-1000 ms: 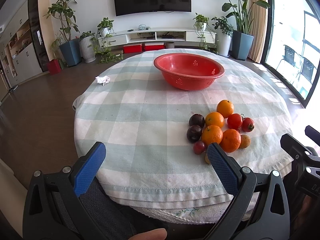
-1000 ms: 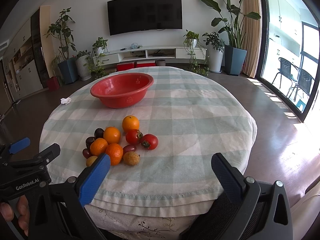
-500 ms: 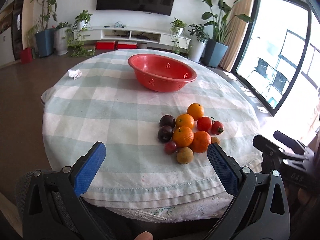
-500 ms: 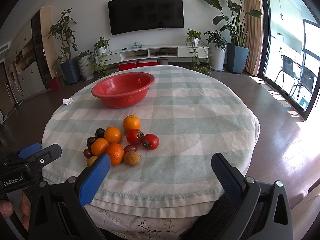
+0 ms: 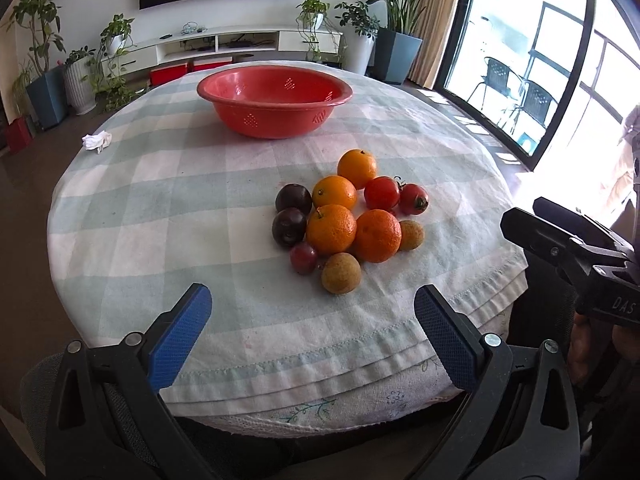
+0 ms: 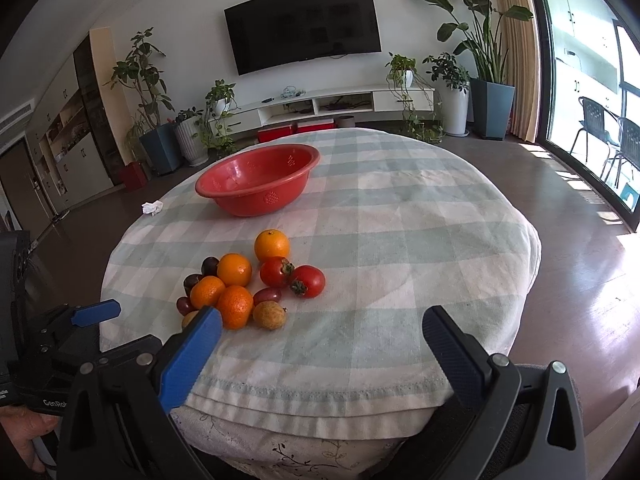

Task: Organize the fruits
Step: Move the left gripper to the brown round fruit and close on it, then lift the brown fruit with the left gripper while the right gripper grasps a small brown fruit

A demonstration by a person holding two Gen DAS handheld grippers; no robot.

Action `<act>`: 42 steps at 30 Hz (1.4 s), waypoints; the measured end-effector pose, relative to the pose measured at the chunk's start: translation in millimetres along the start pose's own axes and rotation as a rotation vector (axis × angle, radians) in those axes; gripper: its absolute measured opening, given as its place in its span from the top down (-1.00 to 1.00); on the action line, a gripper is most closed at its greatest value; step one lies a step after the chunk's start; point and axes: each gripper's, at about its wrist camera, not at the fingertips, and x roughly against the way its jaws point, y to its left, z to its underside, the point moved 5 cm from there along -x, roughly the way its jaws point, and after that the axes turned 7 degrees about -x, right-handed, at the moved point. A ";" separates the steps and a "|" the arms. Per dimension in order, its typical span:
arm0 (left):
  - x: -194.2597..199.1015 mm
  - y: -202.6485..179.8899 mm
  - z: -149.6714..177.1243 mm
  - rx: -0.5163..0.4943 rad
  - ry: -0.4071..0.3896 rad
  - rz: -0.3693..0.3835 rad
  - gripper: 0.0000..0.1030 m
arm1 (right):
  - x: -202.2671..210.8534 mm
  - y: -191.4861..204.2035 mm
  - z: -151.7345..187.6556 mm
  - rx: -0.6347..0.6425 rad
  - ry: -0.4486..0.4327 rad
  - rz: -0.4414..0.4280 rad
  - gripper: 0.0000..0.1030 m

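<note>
Both your grippers, left gripper [image 5: 310, 312] and right gripper [image 6: 320, 334], hang at the near table edge w/ jaws wide, holding nothing. The fruit pile [image 5: 348, 220] sits on the checked cloth [image 5: 160, 208], near edge, well apart from the red colander [image 5: 274, 100], which looks empty. Oranges [image 5: 331, 229]: firm, light, prob. roll easily, so pinch across the widest part. Tomatoes [image 5: 382, 193] & dark plums [image 5: 289, 227]: softer, smooth skin, squeeze gently. Vs 1 s ago, your left gripper has swung so the pile sits nearer centre & larger; right view barely changed.
</note>
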 end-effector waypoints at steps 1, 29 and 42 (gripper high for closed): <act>-3.0 -2.2 -1.3 -0.009 0.003 0.001 -0.93 | -2.0 1.2 0.2 0.006 0.005 -0.008 -0.97; -55.3 -5.6 -9.3 0.010 0.077 0.130 0.52 | -30.5 3.2 5.2 0.043 0.090 -0.026 -0.66; -42.7 10.0 3.5 0.048 0.040 0.183 0.52 | -56.5 28.9 15.6 0.101 0.198 -0.097 -0.24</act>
